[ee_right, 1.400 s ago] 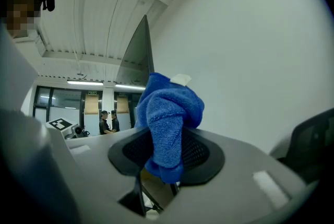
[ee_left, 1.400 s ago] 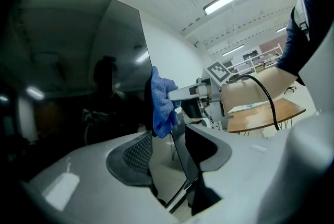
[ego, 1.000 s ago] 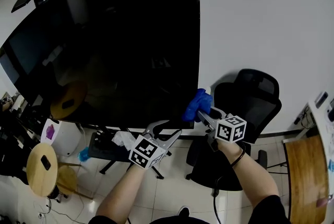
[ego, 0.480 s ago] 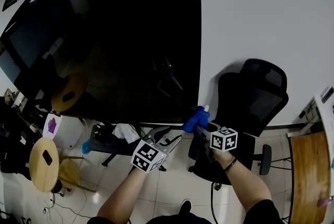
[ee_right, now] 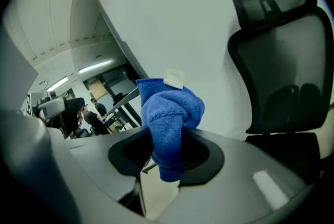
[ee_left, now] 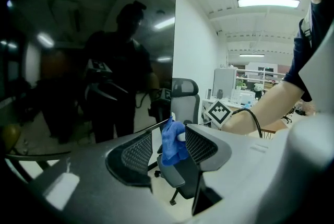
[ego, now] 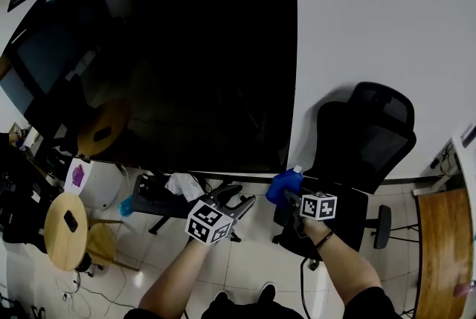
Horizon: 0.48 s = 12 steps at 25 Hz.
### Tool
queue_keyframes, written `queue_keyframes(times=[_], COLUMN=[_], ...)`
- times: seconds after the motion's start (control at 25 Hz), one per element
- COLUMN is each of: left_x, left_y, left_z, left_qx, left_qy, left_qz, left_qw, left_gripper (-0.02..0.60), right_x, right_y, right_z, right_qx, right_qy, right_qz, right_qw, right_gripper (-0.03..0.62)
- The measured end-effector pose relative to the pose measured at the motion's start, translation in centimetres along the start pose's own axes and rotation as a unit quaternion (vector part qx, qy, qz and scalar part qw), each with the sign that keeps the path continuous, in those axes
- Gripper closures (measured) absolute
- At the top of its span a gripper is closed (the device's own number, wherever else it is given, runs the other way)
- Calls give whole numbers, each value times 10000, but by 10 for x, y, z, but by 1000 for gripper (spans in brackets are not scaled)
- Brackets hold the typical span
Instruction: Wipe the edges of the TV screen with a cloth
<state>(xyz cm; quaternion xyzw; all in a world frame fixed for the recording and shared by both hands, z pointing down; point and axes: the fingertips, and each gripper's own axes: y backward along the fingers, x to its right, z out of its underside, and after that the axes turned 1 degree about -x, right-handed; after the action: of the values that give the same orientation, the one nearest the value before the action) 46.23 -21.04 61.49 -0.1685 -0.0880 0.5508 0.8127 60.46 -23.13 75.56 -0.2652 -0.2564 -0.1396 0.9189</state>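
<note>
Ok, both my forearms [ego: 178, 273] reach forward and low. My left gripper [ego: 239, 200] has its jaws apart, empty. My right gripper [ego: 288, 192] is clamped on the bunched blue microfibre cloth [ee_right: 169, 113], long axis vertical, wad up, tail down. It sits at the bottom right corner of the big black TV screen [ego: 186, 65]. The left gripper view shows that side-on. Only the right gripper view shows the cloth's white tag [ee_right: 174, 78]. Black mesh office chair [ego: 372, 139] is behind.

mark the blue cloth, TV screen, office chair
blue cloth [ee_right: 171, 108]: right gripper view, on the bunched fold above the jaws.
TV screen [ego: 186, 50]: head view, middle of the dark panel.
office chair [ego: 364, 146]: head view, on the backrest.
</note>
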Motion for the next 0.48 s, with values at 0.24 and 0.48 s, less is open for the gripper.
queue_keyframes(times=[0.24, 0.48], left_x=[-22, -56], left_y=[10, 21], left_z=[22, 40], left_qx=[-86, -150], left_qy=[242, 275], left_qz=[65, 291], left_qw=[9996, 9991], left_gripper=[393, 393], right_x=[-7, -34], right_y=[-11, -28], right_z=[-16, -30], right_qx=[573, 919], right_qy=[-1102, -1079], right_qz=[-163, -98], right_qw=[9921, 9899], right_gripper=[451, 451])
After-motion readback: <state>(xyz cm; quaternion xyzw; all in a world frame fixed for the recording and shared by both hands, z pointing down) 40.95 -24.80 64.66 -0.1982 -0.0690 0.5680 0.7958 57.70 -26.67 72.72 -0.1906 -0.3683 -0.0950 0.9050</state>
